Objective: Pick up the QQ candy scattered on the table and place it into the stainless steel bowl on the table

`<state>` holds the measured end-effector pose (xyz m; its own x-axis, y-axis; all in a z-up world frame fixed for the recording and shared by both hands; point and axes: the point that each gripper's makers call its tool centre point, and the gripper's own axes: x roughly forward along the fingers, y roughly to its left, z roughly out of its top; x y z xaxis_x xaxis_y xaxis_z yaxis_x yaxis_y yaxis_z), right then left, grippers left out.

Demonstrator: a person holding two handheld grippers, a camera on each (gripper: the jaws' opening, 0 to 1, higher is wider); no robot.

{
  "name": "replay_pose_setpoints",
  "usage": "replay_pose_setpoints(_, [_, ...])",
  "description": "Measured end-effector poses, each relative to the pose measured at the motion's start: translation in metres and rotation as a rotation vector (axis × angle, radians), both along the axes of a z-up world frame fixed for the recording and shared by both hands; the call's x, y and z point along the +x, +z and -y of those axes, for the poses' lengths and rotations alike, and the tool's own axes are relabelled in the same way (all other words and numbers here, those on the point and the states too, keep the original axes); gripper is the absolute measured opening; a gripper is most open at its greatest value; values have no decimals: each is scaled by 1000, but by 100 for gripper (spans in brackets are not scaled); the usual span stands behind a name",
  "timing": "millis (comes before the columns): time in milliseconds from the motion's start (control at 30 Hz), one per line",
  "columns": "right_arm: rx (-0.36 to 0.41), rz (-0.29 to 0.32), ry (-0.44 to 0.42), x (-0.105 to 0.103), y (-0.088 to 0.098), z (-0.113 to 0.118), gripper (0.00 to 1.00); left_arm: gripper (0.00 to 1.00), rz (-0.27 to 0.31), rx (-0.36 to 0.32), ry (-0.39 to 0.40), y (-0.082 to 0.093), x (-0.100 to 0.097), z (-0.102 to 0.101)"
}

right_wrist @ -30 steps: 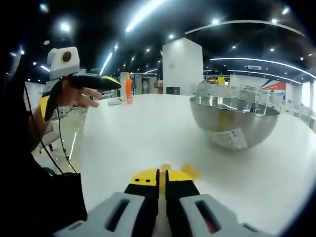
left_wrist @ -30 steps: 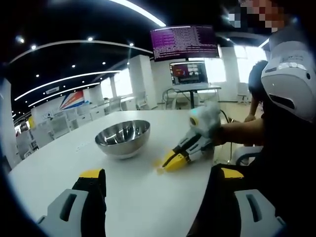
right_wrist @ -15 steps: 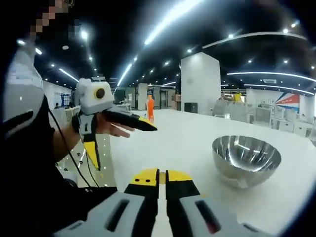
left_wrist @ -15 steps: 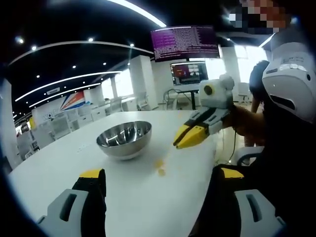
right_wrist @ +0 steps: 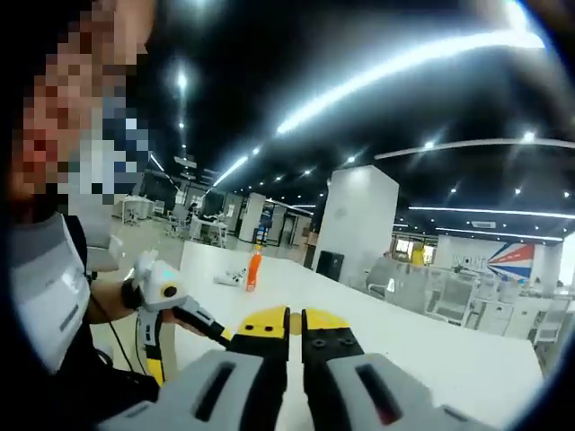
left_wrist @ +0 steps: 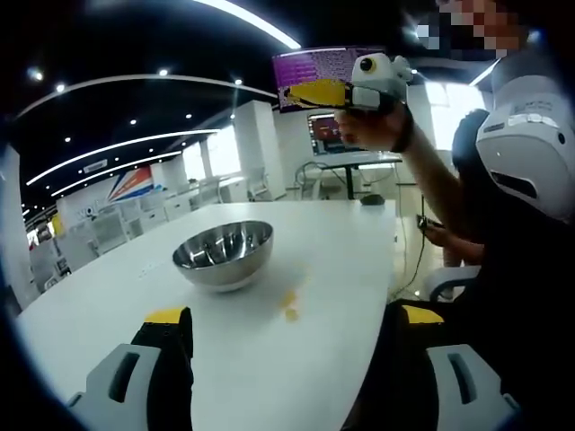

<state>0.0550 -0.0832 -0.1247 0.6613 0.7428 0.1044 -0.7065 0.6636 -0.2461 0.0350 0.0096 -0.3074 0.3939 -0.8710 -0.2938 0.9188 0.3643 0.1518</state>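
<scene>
right gripper [right_wrist: 295,321] raised high, jaws clenched, catch unclear | left gripper [left_wrist: 287,319] released, low over table [left_wrist: 341,242] | candy [left_wrist: 288,303] near bowl [left_wrist: 223,254], right | likely light, soft, slippery; pinch each piece across its middle

Silver mirror-finish bowl [left_wrist: 223,253] at centre left on white table [left_wrist: 332,251]. Yellow candy [left_wrist: 288,303] just right of it. Yellow tips, black jaws, grey bodies on left gripper [left_wrist: 287,325] and right gripper [right_wrist: 295,321]. Orange bottle [right_wrist: 255,269] left of centre. Purple monitor [left_wrist: 310,76] at top.
</scene>
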Motion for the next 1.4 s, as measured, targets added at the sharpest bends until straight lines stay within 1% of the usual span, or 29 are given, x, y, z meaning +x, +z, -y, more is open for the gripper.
replay_pose_setpoints(100, [9, 11, -41, 21, 6, 7, 4, 94, 1, 2, -2, 0, -1, 1])
replay_pose_setpoints(200, [1, 2, -113, 50, -3, 18, 4, 94, 1, -1, -3, 0, -2, 1])
replay_pose_setpoints(233, [2, -10, -131, 60, -8, 21, 4, 94, 0, -2, -2, 0, -2, 1])
replay_pose_setpoints(300, [-14, -40, -203, 84, -25, 32, 4, 94, -1, 1, 1, -1, -1, 0])
replay_pose_setpoints(367, [-32, -66, -239, 101, -44, 38, 4, 94, -1, 5, 4, -2, -1, -1])
replay_pose_setpoints(400, [-31, -78, -253, 109, -52, 40, 4, 94, -1, 4, 3, -2, -2, -1])
replay_pose_setpoints(467, [-27, -130, -265, 122, -74, 43, 4, 94, -4, -2, 2, -2, -2, -1])
replay_pose_setpoints(500, [-30, -142, -273, 128, -82, 44, 4, 94, -4, -1, 3, -2, -2, -1])
replay_pose_setpoints(567, [-61, -173, -297, 138, -102, 48, 5, 94, -3, 3, 6, -3, -2, -2])
replay_pose_setpoints(633, [-81, -189, -309, 145, -116, 49, 5, 94, -4, 3, 6, -3, -2, -3])
replay_pose_setpoints(700, [-93, -221, -315, 151, -131, 51, 5, 94, -6, 0, 5, -3, -2, -3])
replay_pose_setpoints(767, [-103, -243, -332, 156, -143, 53, 5, 94, -5, -1, 4, -3, -1, -3])
replay_pose_setpoints(833, [-130, -252, -345, 160, -152, 56, 5, 94, -5, -3, 6, -3, -1, -4])
replay_pose_setpoints(933, [-138, -250, -352, 163, -158, 58, 6, 94, -6, -3, 8, -3, 0, -5])
replay_pose_setpoints(1067, [-143, -261, -353, 163, -161, 57, 6, 94, -6, -3, 11, -3, 0, -6])
replay_pose_setpoints(1167, [-137, -255, -353, 162, -160, 57, 7, 94, -6, -3, 12, -3, 0, -7])
replay_pose_setpoints(1233, [-127, -238, -349, 163, -157, 57, 7, 94, -5, -1, 13, -3, 0, -7])
replay_pose_setpoints(1400, [-115, -237, -341, 163, -155, 56, 8, 94, -4, 3, 12, -3, 0, -7])
